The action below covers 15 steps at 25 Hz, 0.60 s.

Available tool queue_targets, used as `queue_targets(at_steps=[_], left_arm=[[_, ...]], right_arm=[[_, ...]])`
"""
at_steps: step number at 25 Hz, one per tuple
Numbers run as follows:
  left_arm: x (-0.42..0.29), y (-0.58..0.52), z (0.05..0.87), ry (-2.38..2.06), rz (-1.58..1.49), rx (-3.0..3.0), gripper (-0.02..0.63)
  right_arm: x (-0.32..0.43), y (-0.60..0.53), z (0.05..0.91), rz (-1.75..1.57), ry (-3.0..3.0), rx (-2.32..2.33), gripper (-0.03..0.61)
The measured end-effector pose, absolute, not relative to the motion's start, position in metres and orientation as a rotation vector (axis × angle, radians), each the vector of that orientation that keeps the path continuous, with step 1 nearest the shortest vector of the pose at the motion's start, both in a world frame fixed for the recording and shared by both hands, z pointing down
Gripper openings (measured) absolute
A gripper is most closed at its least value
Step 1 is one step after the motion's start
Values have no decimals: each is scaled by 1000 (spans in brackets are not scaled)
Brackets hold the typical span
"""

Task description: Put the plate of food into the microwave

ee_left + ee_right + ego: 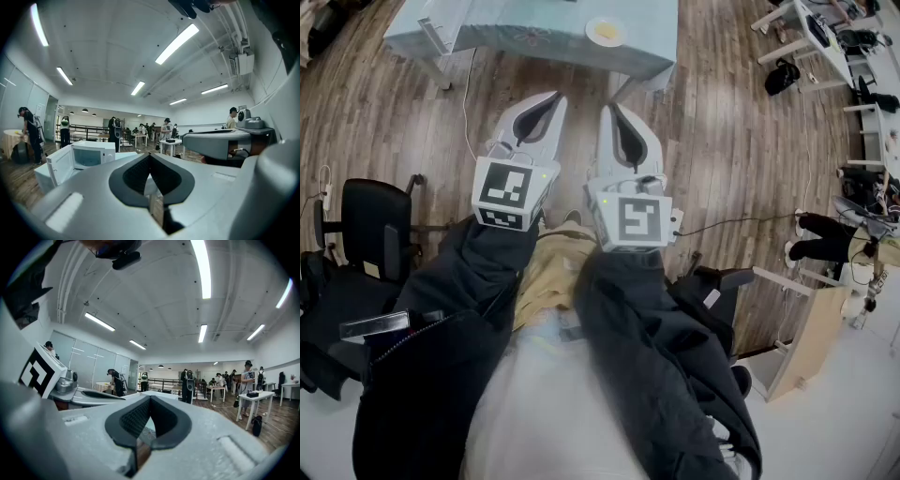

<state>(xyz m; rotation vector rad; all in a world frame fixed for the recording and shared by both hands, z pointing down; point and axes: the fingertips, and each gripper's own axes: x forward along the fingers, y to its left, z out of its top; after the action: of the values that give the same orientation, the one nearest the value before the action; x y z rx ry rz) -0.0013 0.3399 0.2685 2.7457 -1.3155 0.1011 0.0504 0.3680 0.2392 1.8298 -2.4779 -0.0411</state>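
Left gripper [551, 101] and right gripper [609, 112] hang level, fingers clenched and empty, well short of the plate of food [606, 31] on the counter [506, 28], likely pre-approach.

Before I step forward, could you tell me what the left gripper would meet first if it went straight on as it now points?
Most likely the cloth-covered table: the left gripper points at its near edge, right of the open microwave. Nothing shows in between, though depth is unclear.

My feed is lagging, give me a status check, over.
Left tool and right tool shut, empty. Plate of food on table ahead, untouched. Microwave door open. Only floor between.
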Motion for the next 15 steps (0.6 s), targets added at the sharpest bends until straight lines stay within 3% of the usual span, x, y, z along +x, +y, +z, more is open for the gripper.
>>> queue_targets(at_steps=[15], left_arm=[[-59,327,293,-1319,121,2679,0]], right_arm=[[2,357,266,8,-2496,1803,-8]])
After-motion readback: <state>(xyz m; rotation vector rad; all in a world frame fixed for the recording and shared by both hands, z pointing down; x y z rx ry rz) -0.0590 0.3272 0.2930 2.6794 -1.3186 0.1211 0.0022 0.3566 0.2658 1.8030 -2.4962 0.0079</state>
